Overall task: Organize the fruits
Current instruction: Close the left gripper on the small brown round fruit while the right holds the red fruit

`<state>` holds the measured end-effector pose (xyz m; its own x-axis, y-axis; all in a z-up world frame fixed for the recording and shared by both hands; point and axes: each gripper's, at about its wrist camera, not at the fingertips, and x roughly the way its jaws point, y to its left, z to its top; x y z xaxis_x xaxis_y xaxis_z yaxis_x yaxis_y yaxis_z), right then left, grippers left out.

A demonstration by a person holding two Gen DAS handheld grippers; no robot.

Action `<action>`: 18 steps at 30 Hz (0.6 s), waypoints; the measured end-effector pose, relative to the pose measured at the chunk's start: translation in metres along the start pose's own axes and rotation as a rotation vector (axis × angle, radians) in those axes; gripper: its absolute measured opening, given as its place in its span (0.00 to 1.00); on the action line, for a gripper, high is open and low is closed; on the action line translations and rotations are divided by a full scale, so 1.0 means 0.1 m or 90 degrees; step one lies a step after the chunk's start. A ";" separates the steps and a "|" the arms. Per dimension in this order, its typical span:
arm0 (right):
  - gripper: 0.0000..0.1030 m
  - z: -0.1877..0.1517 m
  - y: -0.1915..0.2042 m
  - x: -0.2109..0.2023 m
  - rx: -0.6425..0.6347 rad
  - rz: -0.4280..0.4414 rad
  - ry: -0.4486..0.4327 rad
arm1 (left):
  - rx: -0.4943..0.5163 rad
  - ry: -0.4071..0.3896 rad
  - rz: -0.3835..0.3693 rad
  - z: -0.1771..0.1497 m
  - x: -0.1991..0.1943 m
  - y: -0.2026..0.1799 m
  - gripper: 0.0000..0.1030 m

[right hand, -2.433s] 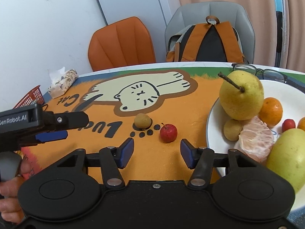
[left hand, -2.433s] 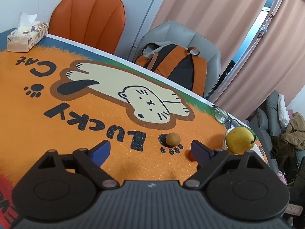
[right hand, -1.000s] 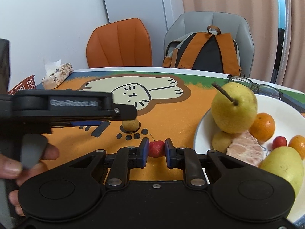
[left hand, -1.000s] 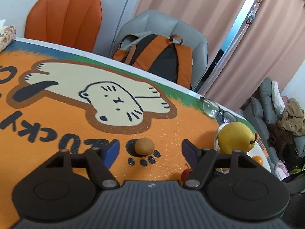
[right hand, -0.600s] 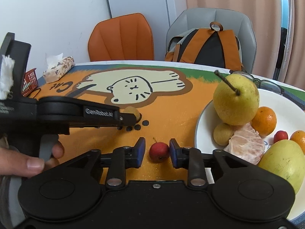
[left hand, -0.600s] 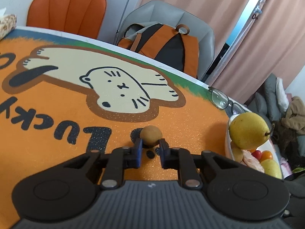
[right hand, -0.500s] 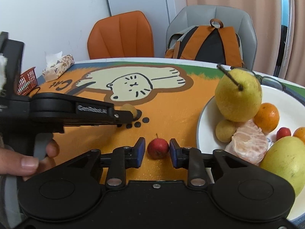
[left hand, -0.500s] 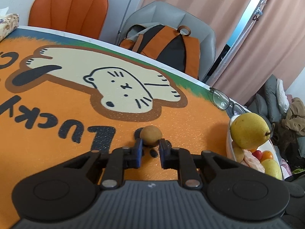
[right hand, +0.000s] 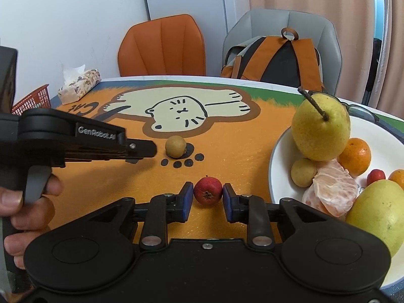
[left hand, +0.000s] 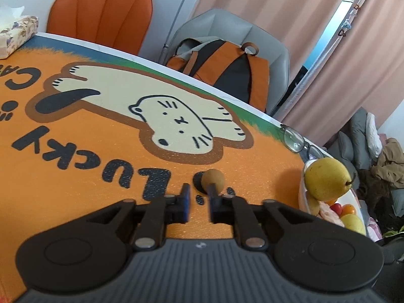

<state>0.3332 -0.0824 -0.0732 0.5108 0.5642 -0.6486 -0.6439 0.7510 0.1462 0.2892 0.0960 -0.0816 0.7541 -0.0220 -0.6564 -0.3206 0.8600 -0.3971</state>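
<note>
A small red fruit (right hand: 207, 194) rests on the orange cat mat, between the pads of my right gripper (right hand: 206, 195). Its jaws are closing, and both pads touch the fruit. A small round brown fruit (left hand: 212, 178) lies on a black paw print. It sits just beyond the tips of my left gripper (left hand: 199, 193). The left jaws stand narrow and are opening slightly, with nothing between them. In the right wrist view the left gripper (right hand: 142, 151) ends short of the brown fruit (right hand: 176, 146). The white plate (right hand: 277, 156) at the right holds a pear (right hand: 320, 128) and several other fruits.
A tissue box (right hand: 79, 85) and a red basket (right hand: 31, 102) stand at the table's far left. Glasses (left hand: 294, 139) lie by the plate's far side. An orange chair (right hand: 161, 48) and a grey chair with a backpack (right hand: 280, 60) stand behind the table.
The left jaws went from wide apart to nearly together with nothing in them, the brown fruit staying ahead of the tips. The right pads eased off the red fruit, then came back onto it.
</note>
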 end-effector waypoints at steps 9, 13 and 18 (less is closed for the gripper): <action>0.26 -0.02 -0.09 -0.09 0.017 0.003 -0.020 | 0.030 -0.016 0.017 0.04 0.17 -0.17 0.57; 0.26 -0.01 -0.10 -0.12 0.018 -0.010 -0.037 | 0.052 -0.012 0.019 0.01 0.29 -0.26 0.54; 0.26 0.00 -0.14 -0.11 0.025 -0.029 -0.045 | 0.072 -0.016 0.031 -0.04 0.34 -0.30 0.22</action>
<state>0.3363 -0.0986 -0.0686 0.5785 0.5516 -0.6009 -0.5977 0.7880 0.1478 0.3219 0.0675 -0.0951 0.7541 0.0325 -0.6560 -0.2917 0.9114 -0.2902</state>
